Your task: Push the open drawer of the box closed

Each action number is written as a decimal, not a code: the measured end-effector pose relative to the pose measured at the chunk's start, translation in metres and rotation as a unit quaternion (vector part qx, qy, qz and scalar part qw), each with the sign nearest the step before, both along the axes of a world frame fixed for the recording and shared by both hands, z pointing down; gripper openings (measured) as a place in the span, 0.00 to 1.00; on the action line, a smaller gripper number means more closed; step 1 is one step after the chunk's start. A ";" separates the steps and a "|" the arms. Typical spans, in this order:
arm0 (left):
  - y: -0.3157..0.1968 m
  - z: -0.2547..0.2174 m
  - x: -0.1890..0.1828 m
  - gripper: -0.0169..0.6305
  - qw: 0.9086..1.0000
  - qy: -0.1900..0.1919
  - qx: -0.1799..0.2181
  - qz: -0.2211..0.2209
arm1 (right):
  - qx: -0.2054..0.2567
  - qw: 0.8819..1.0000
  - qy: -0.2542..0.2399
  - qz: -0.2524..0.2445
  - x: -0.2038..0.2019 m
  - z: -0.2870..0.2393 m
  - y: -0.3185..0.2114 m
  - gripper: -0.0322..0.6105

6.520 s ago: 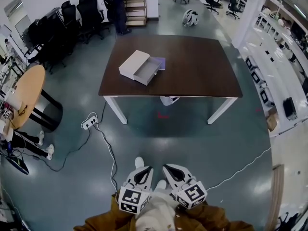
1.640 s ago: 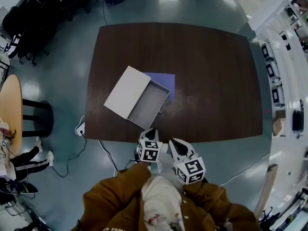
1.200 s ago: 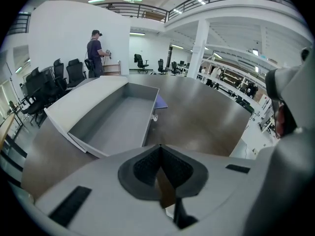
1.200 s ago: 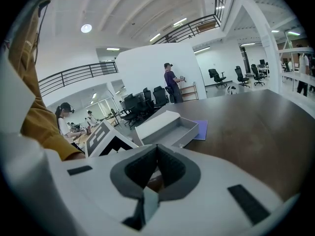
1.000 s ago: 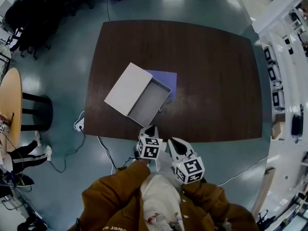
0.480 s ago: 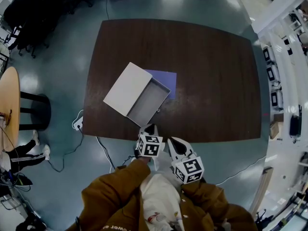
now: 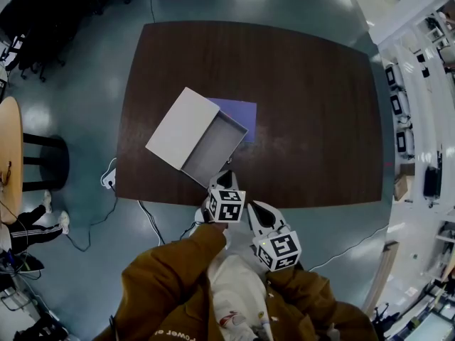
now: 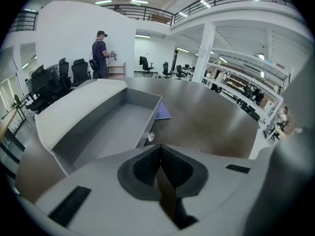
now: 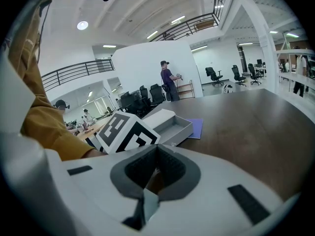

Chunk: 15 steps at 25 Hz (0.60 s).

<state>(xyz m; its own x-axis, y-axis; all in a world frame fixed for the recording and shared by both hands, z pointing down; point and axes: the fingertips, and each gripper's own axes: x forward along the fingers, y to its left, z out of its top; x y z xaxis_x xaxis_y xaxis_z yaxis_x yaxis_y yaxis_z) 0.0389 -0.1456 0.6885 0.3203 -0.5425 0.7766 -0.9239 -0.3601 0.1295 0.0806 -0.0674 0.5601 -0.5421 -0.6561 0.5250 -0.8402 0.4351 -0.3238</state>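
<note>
A flat white box (image 7: 180, 124) lies askew on the dark table (image 7: 313, 119), its grey drawer (image 7: 213, 150) pulled out toward the near edge. In the left gripper view the drawer (image 8: 106, 129) fills the left half and its small knob (image 8: 149, 137) sits just beyond the jaws. My left gripper (image 7: 225, 178) is shut and empty, its tip right at the drawer's front; in its own view the left gripper (image 8: 160, 147) has its jaws pressed together. My right gripper (image 7: 256, 213) hangs shut and empty off the table's near edge, behind the left one, and the right gripper (image 9: 156, 149) sees the box (image 9: 170, 122).
A purple sheet (image 7: 239, 111) lies under the box's far corner. A round wooden table (image 7: 8, 158) stands at the left, with cables and a power strip (image 7: 108, 182) on the floor. Office chairs and a standing person (image 8: 101, 54) are far behind the table.
My left gripper has moved forward and up to the drawer's front. The right gripper has stayed where it was, and the drawer is as far open as before.
</note>
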 end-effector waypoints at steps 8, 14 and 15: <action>-0.009 0.008 0.016 0.07 0.998 0.044 -0.022 -0.035 | -0.005 1.000 0.004 0.007 0.014 0.002 -0.005 0.06; -0.021 0.013 0.016 0.07 0.999 0.031 -0.013 -0.037 | -0.007 1.000 0.007 0.009 0.015 0.006 -0.005 0.06; -0.025 0.012 0.016 0.06 0.999 0.029 -0.013 -0.038 | -0.006 1.000 0.006 0.009 0.016 0.005 -0.007 0.06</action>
<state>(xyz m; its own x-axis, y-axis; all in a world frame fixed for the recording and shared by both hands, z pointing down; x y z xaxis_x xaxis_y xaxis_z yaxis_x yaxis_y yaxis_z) 0.0553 -0.1703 0.7007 0.3232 -0.5470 0.7723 -0.9394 -0.2842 0.1918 0.0963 -0.0741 0.5654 -0.5231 -0.6594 0.5399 -0.8521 0.4149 -0.3189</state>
